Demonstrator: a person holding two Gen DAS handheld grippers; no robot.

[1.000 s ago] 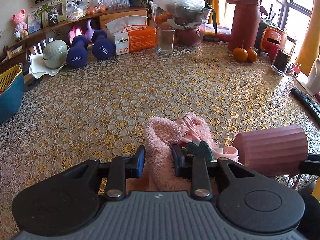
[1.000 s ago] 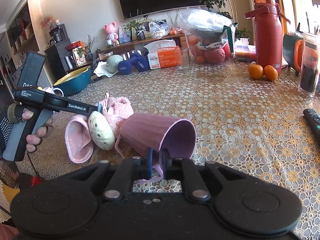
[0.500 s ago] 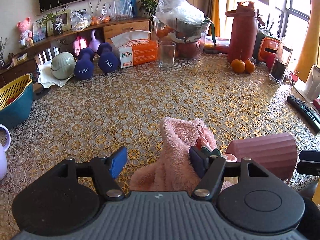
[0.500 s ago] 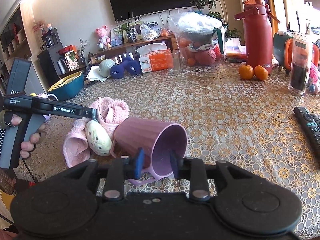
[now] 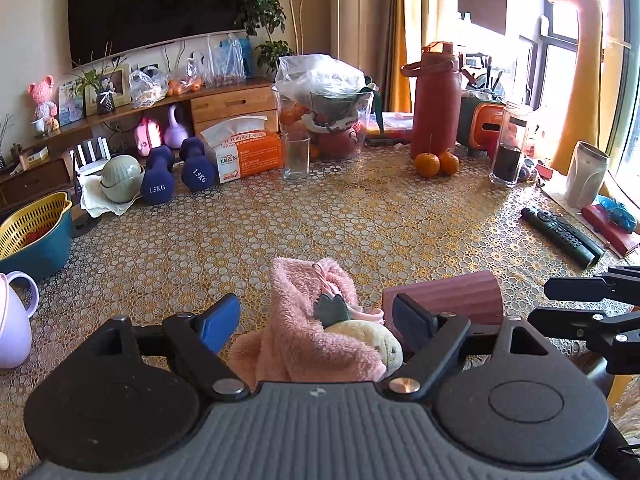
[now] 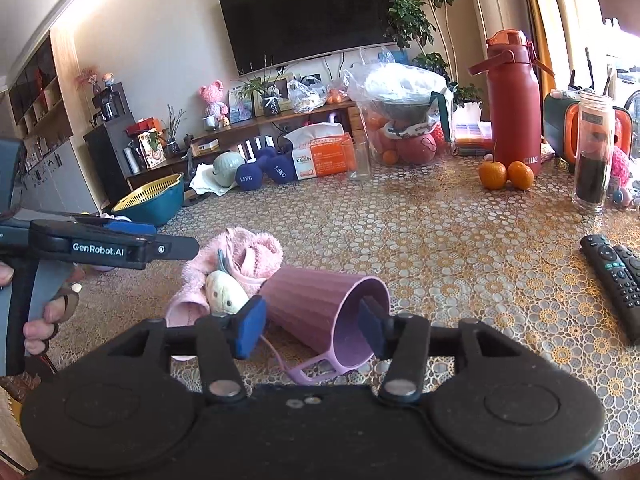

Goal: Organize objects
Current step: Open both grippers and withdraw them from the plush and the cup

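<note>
**Two open tools over a lying cup and a plush slipper**

The ribbed mauve plastic cup (image 6: 320,312) lies on its side on the worktop (image 6: 440,240), which is covered with a gold lace-pattern cloth. Its long axis runs from the closed bottom at the left-far side to the open mouth at the right-near side, so the mouth points toward the right tool (image 6: 310,330). Its thin handle is pressed against the cloth, under the mouth. The right tool has its jaws wide and holds nothing; the two blue pads stand at both sides of the mouth end, apart from the cup wall.

Just beside the cup bottom lies the fluffy pink slipper with a cream plush face (image 5: 316,332). Its long axis goes away from the left tool (image 5: 316,320), which is also spread wide and empty, with the slipper between its pads.

The right hand seems nearer to the cup, the left nearer to the slipper. A black remote control (image 6: 616,280) lies well apart on the right.
</note>
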